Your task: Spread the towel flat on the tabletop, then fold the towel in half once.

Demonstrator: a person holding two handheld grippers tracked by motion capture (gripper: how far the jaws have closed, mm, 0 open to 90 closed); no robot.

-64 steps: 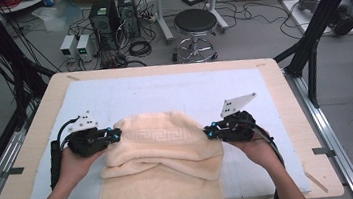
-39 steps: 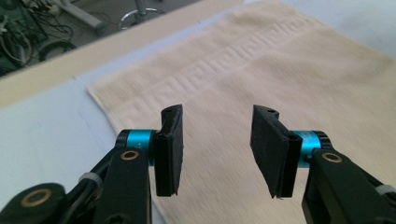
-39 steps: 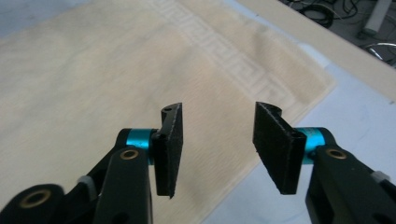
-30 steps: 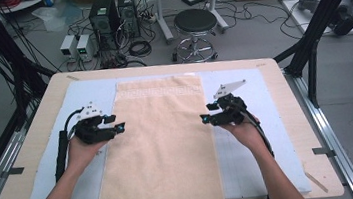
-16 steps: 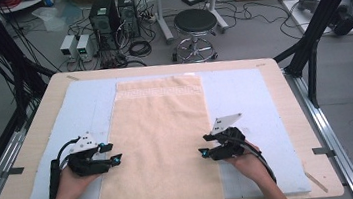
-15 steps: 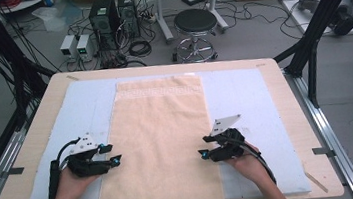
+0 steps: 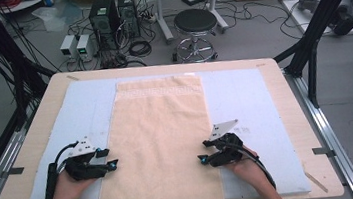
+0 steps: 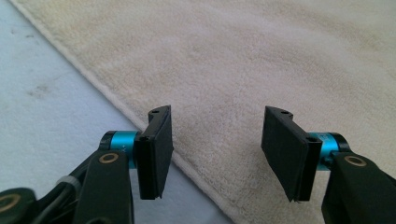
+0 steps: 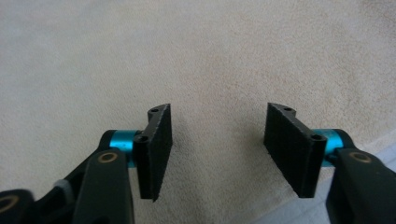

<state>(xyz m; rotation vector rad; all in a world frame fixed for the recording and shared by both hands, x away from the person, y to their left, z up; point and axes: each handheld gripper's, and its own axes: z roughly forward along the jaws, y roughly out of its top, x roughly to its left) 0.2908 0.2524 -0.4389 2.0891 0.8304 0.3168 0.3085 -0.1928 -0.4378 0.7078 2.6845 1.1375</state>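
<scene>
A beige towel lies spread flat down the middle of a pale blue mat, its patterned hem at the far end. My left gripper rests at the towel's left edge near the front. In the left gripper view its jaws stand open over the towel's hem, gripping nothing. My right gripper sits at the towel's right edge. Its jaws have just been opening and stand apart above the towel, with nothing pinched between them.
The mat covers a wooden table, and the towel's near end reaches the front edge. Beyond the table are a round stool, computer towers and floor cables. Black frame posts stand at the right.
The towel, bunched up at first, now lies stretched out flat. Both hands have drawn back along its sides toward the near edge and lower. The right jaws have widened.
</scene>
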